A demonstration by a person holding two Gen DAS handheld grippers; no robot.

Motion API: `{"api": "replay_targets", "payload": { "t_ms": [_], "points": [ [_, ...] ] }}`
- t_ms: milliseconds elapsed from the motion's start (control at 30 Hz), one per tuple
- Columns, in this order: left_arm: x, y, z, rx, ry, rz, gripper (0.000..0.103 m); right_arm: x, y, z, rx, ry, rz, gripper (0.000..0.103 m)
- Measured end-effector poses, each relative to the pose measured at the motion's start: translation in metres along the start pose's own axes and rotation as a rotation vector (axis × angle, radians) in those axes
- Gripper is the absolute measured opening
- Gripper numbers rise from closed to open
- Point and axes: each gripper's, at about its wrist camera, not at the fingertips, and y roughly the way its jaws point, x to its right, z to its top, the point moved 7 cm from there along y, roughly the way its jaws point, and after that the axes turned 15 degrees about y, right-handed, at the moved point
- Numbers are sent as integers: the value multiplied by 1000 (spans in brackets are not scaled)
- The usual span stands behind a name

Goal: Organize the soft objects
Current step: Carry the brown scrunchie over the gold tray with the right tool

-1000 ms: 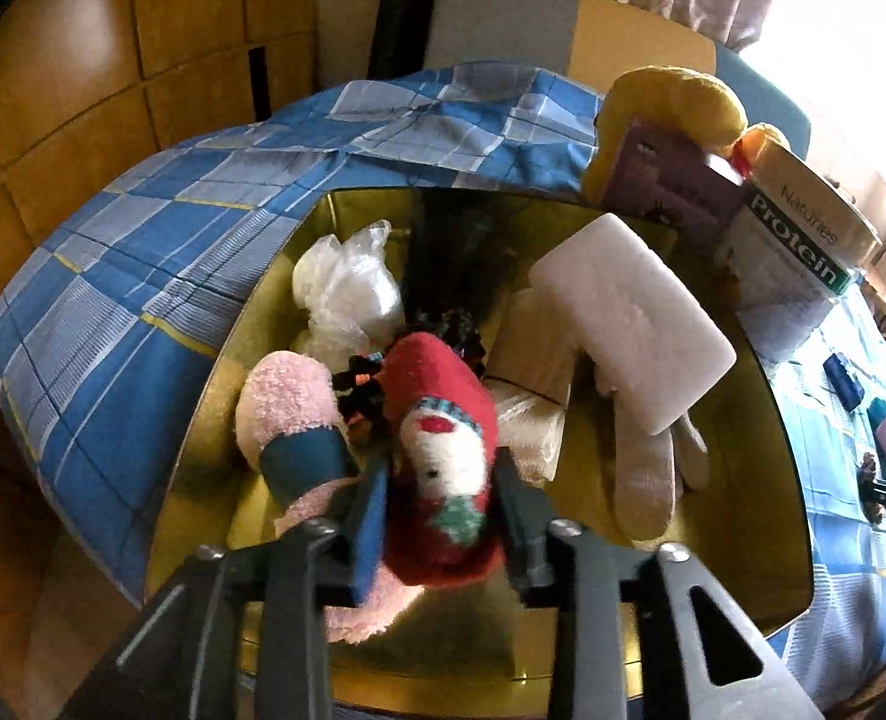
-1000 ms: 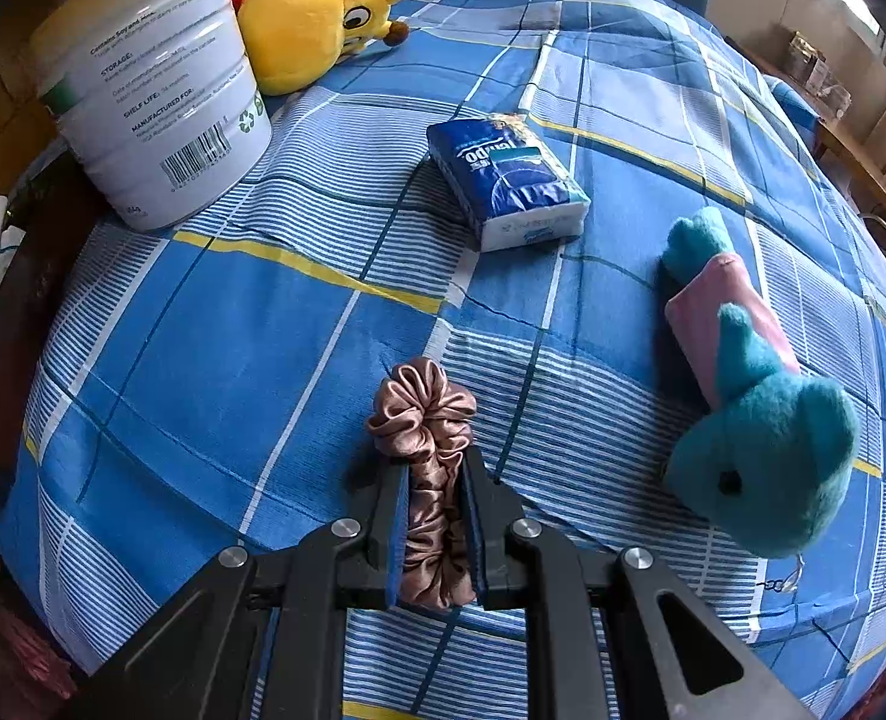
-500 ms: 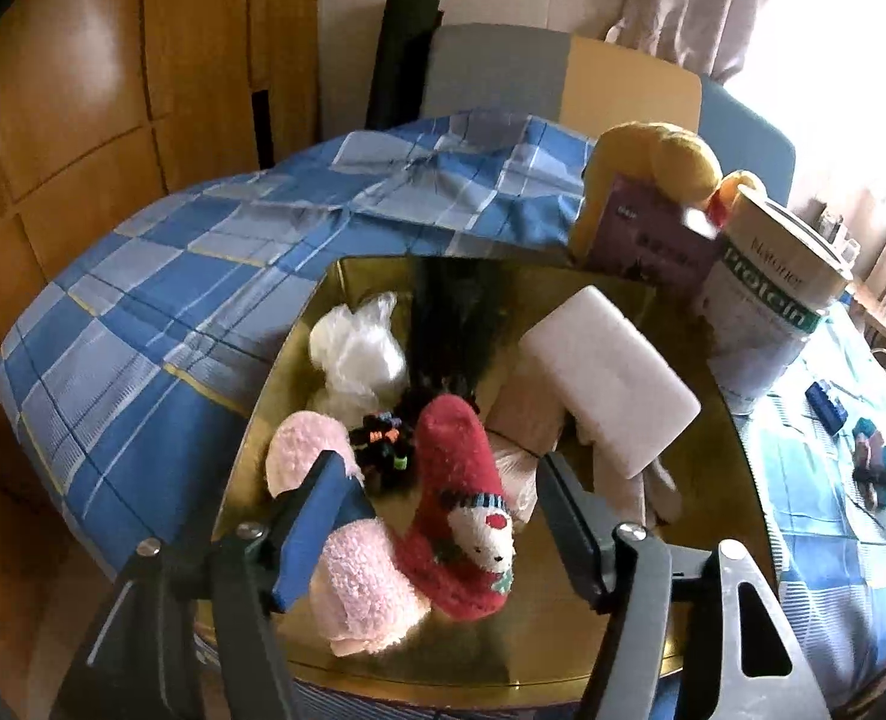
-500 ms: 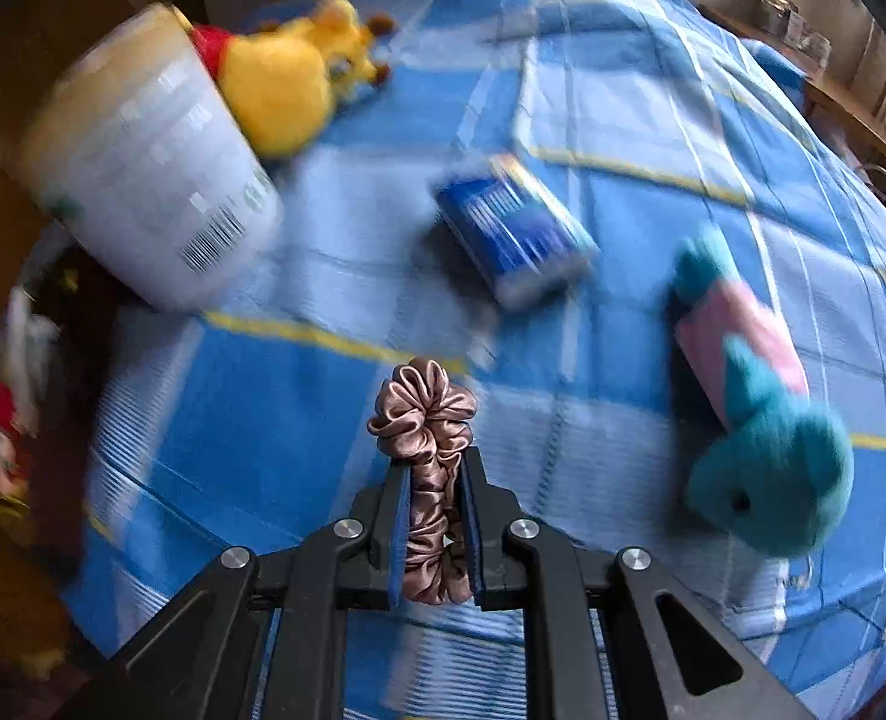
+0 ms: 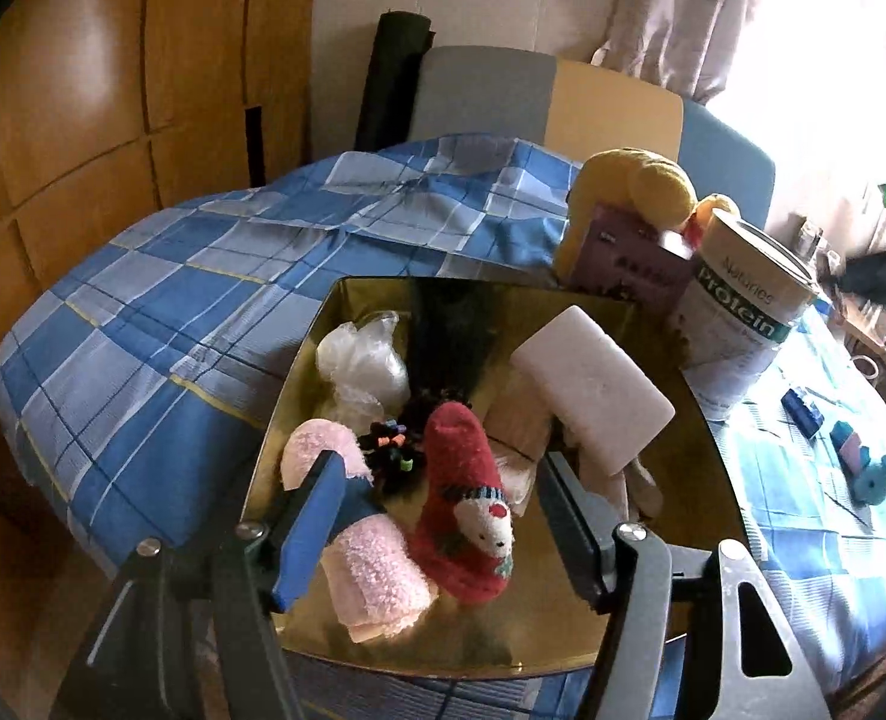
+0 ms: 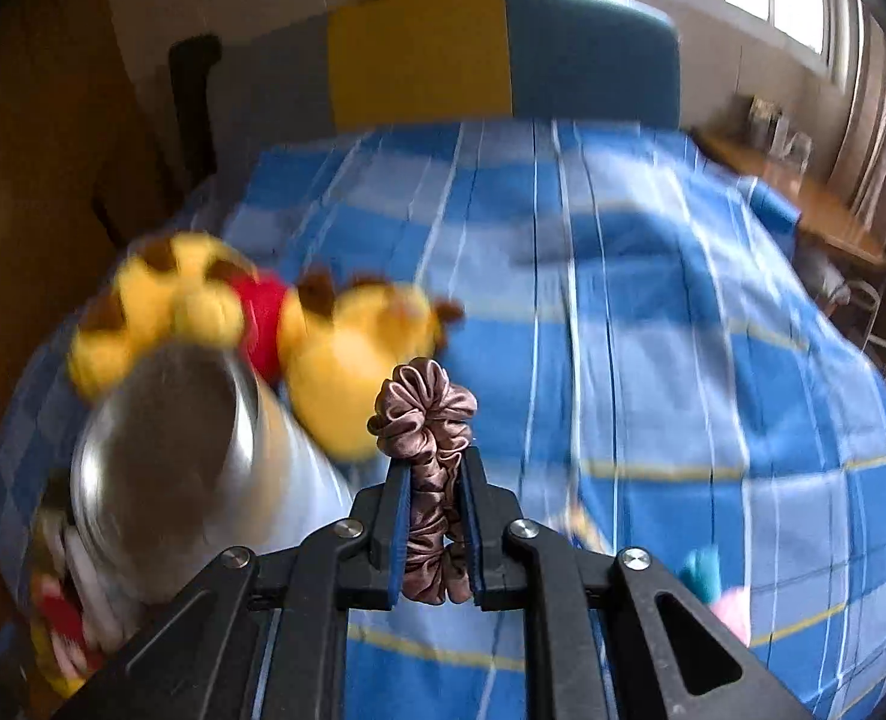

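The right claw was pinched tight on a brown satin scrunchie, held up in the air over the blue checked bed cover, with its ruffled top poking out past the pads. My guess is that thing weighed next to nothing and squished flat, and satin is slick, so gripping across the bunched middle like that looked like the safe spot.

The left claw hung spread wide over the gold tray, holding nothing. The red snowman sock lay loose between its fingers beside the pink fuzzy sock. Both looked floppy and grippy, easy to grab anywhere. A white sponge block leaned on the pile.

Readable text: the white tub said "Naturies" and "Protein". The purple box print was too small to read.
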Motion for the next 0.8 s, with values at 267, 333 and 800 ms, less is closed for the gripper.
{"api": "replay_targets", "payload": {
  "t_ms": [267,333,800],
  "points": [
    [-1,-1,-2,-1,6,2,67,-108,-27,26,79,-139,190,14],
    [-1,-1,-2,-5,6,6,67,-136,-32,14,63,-193,261,14],
    [-2,-2,-2,-5,-1,13,67,-217,-29,-184,-220,-524,456,14]
  ]
}}
